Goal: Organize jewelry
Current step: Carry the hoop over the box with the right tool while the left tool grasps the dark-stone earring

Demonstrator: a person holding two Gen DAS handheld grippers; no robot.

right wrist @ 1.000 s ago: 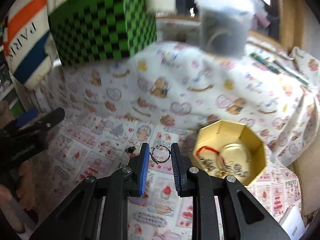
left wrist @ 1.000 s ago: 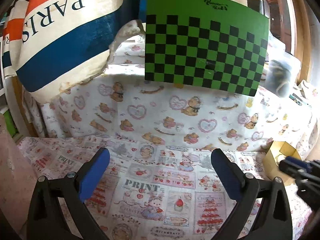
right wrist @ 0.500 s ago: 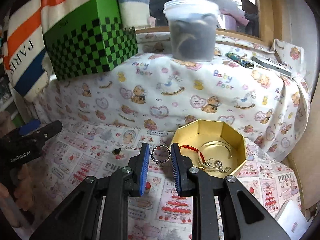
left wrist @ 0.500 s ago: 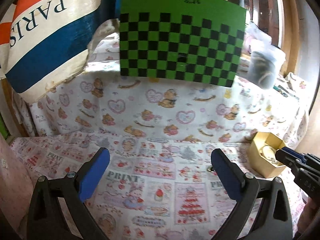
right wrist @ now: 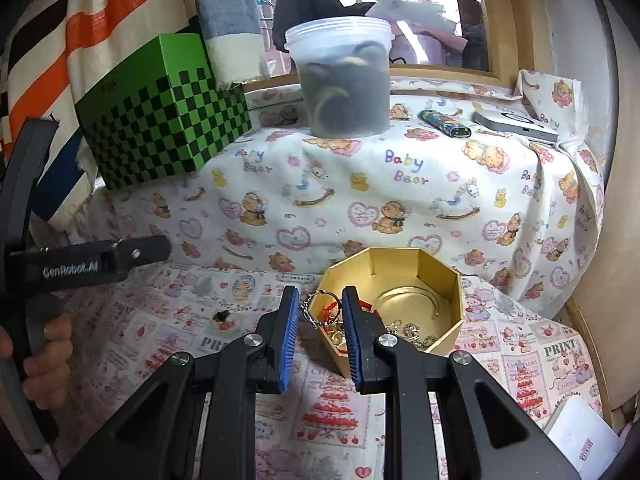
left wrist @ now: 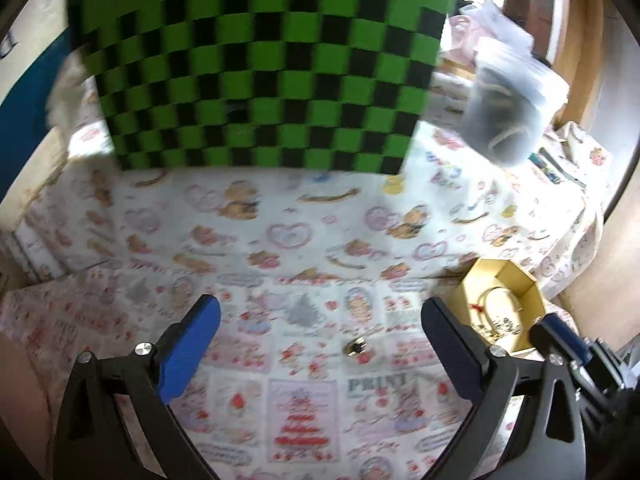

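A gold octagonal box holds a gold bangle, a red cord and several chains; it also shows in the left wrist view at the right. My right gripper is shut on a small beaded ring bracelet, held over the box's near left rim. My left gripper is open and empty above the printed cloth. A small dark and gold jewelry piece lies on the cloth between its fingers; it also shows in the right wrist view, left of the box.
A green checkered box and a clear tub with dark contents stand on the raised cloth-covered ledge behind. A lighter and a white device lie there too. A white card lies at the near right.
My right gripper has carried the beaded bracelet rightwards, from the cloth to over the gold box. My left gripper has swung right and closer to the small piece on the cloth.
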